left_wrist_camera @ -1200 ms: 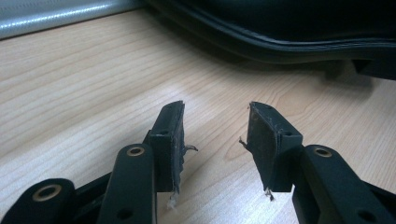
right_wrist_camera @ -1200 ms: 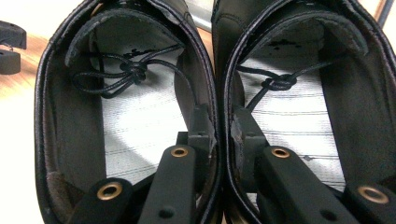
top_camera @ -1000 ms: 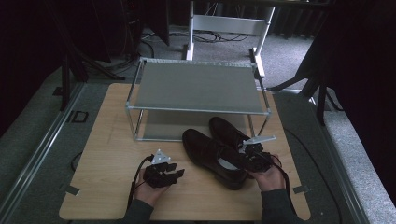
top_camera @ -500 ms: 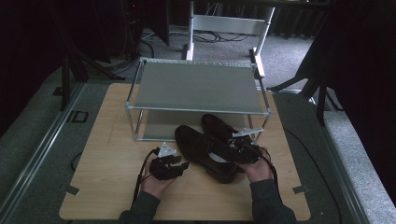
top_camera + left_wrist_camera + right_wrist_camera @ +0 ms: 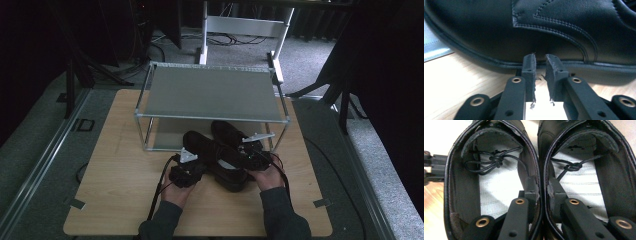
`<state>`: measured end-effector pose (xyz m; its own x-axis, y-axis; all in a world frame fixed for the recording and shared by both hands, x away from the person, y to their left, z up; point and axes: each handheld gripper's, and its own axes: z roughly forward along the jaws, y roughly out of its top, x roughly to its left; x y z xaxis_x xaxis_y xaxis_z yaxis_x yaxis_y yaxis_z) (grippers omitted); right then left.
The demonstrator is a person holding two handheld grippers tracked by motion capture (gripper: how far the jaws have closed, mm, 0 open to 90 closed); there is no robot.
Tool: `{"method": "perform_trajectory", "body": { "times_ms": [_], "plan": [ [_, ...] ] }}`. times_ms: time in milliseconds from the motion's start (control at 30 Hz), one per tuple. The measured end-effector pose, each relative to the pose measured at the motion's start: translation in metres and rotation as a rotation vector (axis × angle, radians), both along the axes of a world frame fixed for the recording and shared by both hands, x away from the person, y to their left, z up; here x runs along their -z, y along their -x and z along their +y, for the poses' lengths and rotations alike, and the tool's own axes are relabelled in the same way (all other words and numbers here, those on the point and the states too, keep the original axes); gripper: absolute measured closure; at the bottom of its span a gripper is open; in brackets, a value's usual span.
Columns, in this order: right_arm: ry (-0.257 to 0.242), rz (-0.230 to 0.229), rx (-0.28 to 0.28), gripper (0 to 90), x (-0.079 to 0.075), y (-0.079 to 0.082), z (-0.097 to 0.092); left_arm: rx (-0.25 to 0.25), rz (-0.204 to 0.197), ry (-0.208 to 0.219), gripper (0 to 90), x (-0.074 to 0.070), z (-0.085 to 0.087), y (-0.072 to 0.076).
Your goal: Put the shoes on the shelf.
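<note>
Clamps, with the right gripper (image 5: 542, 186), the two touching inner walls of the pair of black shoes (image 5: 541, 157), one jaw down inside each shoe, closed as far as the leather allows. Sets the left gripper (image 5: 540, 62) low against the side of the left shoe (image 5: 486, 30), just at the sole edge, with the jaws almost together, only a thin slit between them and nothing inside it.

Finds the pair on the wooden table (image 5: 115, 200), heels toward the person, toes pointing into the rack (image 5: 210, 92) and lying at the edge of the lower shelf (image 5: 165, 135); cannot tell whether the toes are already on it.

Looks like a slide of both shoes under the top shelf. To do this well:
- Push forward and low, not upward, so that the toes pass under the top shelf.
- Hold the pinch firm; otherwise one shoe may slip out and turn.
- Use the left gripper as a guide on the sole, pressing lightly toward the right, to hold the pair straight.
- Watch the rack's front leg beside the right hand (image 5: 270, 172).
- Open only when both soles lie flat on the shelf.
</note>
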<state>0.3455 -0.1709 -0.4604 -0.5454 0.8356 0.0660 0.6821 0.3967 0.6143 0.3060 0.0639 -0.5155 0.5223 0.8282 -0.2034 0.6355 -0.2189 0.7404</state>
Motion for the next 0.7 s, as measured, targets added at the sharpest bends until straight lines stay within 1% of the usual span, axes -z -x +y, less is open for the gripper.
{"method": "perform_trajectory", "body": {
  "times_ms": [133, 267, 333, 467, 567, 700],
  "plan": [
    [-0.017, -0.008, 0.000, 80.4, 0.001, -0.001, 0.003, -0.009, -0.010, -0.006, 80.8, -0.002, 0.000, -0.007],
    [-0.023, -0.017, 0.015, 80.3, 0.000, -0.001, 0.007, -0.013, -0.022, -0.035, 81.8, -0.002, -0.001, -0.018],
    [-0.021, -0.025, 0.033, 80.2, 0.000, -0.002, 0.011, -0.019, -0.025, -0.043, 82.8, -0.002, -0.001, -0.025],
    [-0.023, -0.032, 0.074, 80.1, 0.002, -0.007, 0.018, -0.031, -0.043, -0.055, 84.0, 0.001, -0.003, -0.039],
    [-0.025, -0.036, 0.113, 80.1, 0.005, -0.012, 0.022, -0.039, -0.060, -0.074, 85.1, 0.004, -0.006, -0.049],
    [-0.047, -0.038, 0.171, 80.1, 0.010, -0.019, 0.025, -0.063, -0.084, -0.102, 87.3, 0.006, -0.010, -0.061]
  ]
}}
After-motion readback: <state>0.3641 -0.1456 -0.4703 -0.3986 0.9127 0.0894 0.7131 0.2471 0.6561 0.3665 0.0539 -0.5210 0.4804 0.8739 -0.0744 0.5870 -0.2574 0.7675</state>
